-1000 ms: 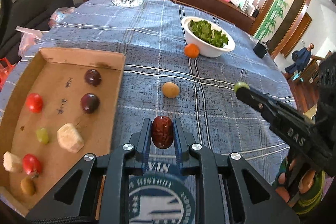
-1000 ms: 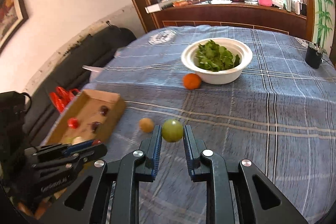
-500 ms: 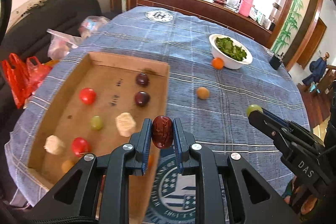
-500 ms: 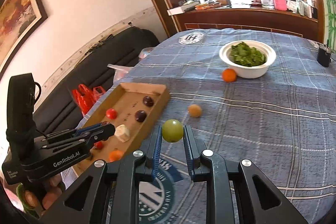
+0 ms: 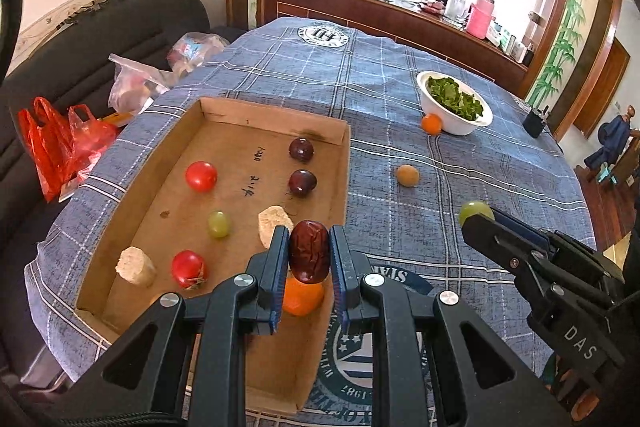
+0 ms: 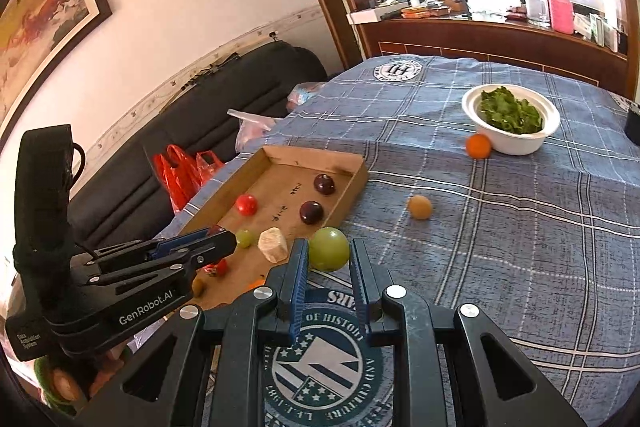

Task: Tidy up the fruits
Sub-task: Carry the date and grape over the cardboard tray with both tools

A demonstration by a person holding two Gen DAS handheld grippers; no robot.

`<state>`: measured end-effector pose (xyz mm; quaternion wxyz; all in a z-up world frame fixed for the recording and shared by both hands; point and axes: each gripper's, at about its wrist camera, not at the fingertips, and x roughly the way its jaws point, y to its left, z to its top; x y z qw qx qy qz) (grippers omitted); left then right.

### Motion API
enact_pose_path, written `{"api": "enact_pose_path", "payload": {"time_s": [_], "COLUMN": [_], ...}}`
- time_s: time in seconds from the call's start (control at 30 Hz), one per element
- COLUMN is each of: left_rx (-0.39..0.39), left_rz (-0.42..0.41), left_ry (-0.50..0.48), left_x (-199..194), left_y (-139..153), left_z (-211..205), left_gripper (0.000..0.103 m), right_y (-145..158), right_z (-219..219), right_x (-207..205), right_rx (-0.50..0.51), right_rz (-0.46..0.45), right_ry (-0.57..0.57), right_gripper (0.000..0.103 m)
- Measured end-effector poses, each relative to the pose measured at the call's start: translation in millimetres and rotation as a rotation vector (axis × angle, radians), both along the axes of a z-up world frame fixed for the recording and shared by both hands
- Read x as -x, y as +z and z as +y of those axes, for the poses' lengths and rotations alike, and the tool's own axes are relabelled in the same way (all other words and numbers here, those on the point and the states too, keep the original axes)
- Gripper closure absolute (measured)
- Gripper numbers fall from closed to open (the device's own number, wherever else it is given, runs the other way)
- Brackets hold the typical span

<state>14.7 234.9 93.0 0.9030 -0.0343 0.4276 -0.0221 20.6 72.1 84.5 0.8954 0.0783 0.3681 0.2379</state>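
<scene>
My left gripper (image 5: 309, 254) is shut on a dark red date (image 5: 309, 250) and holds it above the near right part of a cardboard tray (image 5: 347, 163). The tray holds two tomatoes (image 5: 201, 176), two dark plums (image 5: 302, 183), a green grape (image 5: 218, 223), pale chunks (image 5: 274, 223) and an orange fruit (image 5: 301, 297). My right gripper (image 6: 328, 257) is shut on a green grape (image 6: 329, 248), above the tablecloth just right of the tray (image 6: 352, 183). A tan fruit (image 5: 407, 175) and an orange (image 5: 431, 123) lie on the cloth.
A white bowl of greens (image 5: 454, 103) stands at the far right of the blue plaid table (image 5: 380, 75). Red plastic bags (image 5: 60, 139) and a dark sofa (image 5: 100, 39) lie left of the table. A small black box (image 5: 534, 123) sits near the right edge.
Both grippers have pulled back and up from the table, and the left has swung left over the tray. Each still holds its fruit.
</scene>
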Motion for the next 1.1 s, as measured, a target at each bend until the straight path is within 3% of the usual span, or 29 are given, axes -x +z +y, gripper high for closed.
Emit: {"api": "enact_pose_path", "payload": {"time_s": [0.73, 1.1], "left_rx": [-0.013, 0.005], "left_rz": [0.024, 0.053], "left_ry": [0.066, 0.142], "left_x": [-5, -12], "left_y": [-11, -22], "left_z": [30, 75], "left_gripper": [0.086, 0.085], "right_y": [-3, -15], "right_z": [37, 58], "right_x": [-9, -24], "right_rx": [0.023, 0.041], "right_rz": [0.007, 0.029], "right_ry": [0.062, 0.093], "right_gripper": [0.082, 0.082]}}
